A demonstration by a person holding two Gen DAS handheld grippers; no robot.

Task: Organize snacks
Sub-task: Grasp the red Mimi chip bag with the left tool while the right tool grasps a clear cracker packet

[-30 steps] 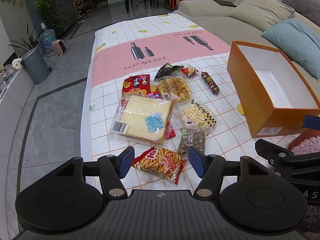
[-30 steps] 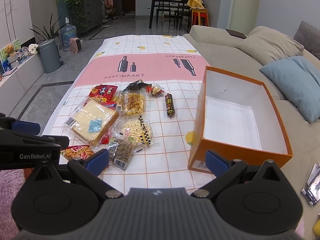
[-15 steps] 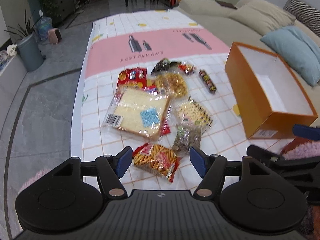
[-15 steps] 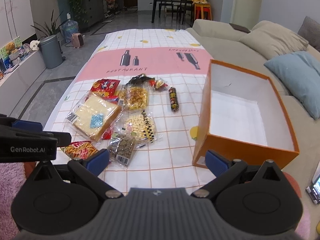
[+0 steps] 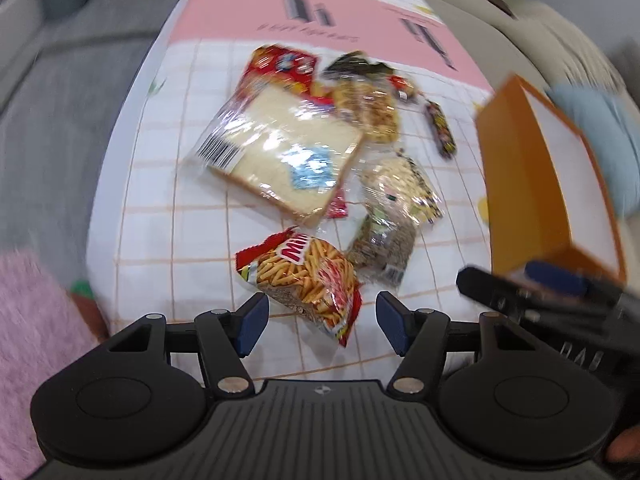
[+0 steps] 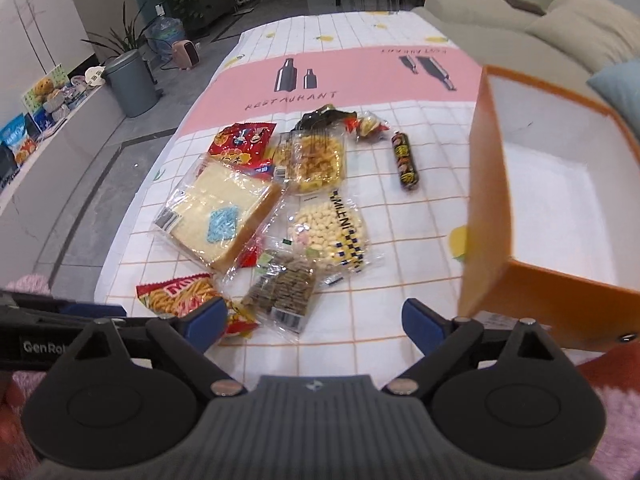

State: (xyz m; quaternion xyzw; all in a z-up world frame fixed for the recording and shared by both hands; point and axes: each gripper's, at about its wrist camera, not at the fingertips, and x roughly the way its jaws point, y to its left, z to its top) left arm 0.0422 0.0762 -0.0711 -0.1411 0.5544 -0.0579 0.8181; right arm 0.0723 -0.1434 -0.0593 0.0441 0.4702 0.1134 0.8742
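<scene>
Hovering just above the near edge of the surface, the left tool has the chip bag lying between its jaws, which are narrowing but not yet pressing on it; the view is smeared, so whether a pad grazes the foil I cannot say for sure. That bag looks light, puffed with air and crackly, with a slick foil skin and brittle sticks inside. A hard pinch across the belly would likely crush them, so the crimped end seam, or a gentle squeeze across the narrow width, seems the better hold.

The right tool hangs released over bare cloth, its jaws also drawing in with nothing between them; the seed pack sits just ahead of it. It looks flat and limp, and would probably sag if lifted by a corner.

Behind these, the bread in its clear wrap is soft and would dent, so it wants a loose grip at the wrapper's edge. The box stands open at the right, with nothing visible inside
</scene>
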